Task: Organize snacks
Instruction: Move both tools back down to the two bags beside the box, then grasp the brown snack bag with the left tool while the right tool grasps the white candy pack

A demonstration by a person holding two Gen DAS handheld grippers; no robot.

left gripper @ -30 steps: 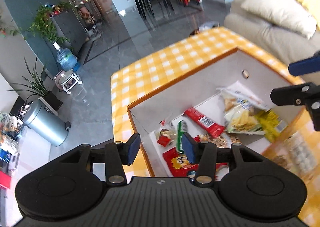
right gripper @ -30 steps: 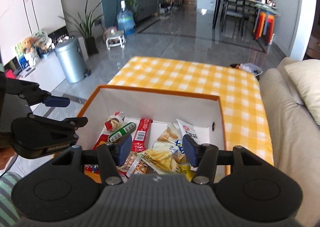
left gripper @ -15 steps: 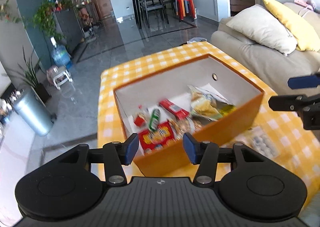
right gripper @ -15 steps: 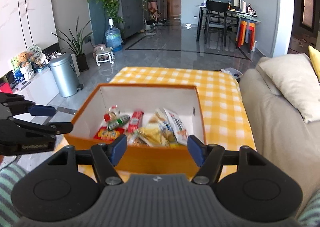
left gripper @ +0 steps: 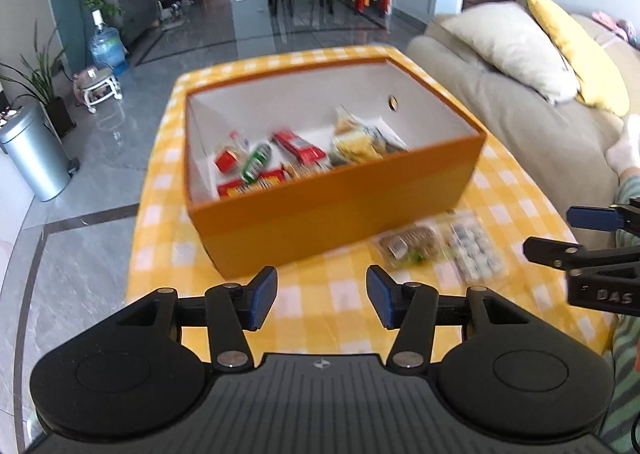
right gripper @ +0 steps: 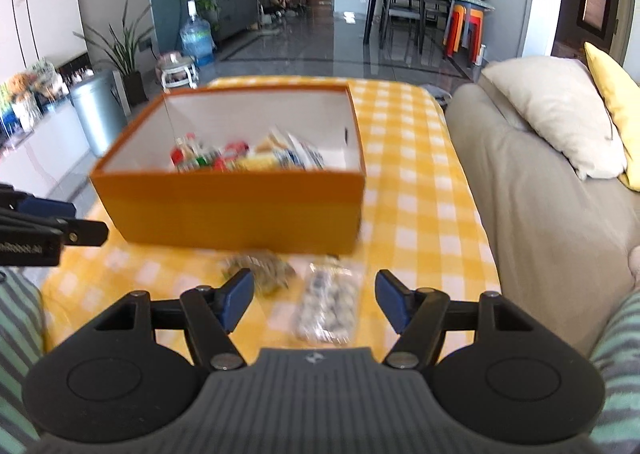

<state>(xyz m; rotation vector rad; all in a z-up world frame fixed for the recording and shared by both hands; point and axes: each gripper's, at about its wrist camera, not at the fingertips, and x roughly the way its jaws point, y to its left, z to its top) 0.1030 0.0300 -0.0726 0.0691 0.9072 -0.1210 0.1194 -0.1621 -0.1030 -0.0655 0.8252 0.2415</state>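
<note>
Most snacks (left gripper: 280, 162) are boxed (left gripper: 328, 210); two packs (right gripper: 326, 302) are left on the table. Both grippers (left gripper: 322, 296) (right gripper: 314, 298) are held open, empty.

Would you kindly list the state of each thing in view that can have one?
Orange box: lidless, upright on the checked tablecloth, part filled with snack packets.
Brown snack packet: outside the box, flat on the cloth.
Clear packet of small pieces: outside the box, flat beside the brown one.
Left claw: open, empty.
Right claw: open, empty, above the clear packet.
</note>
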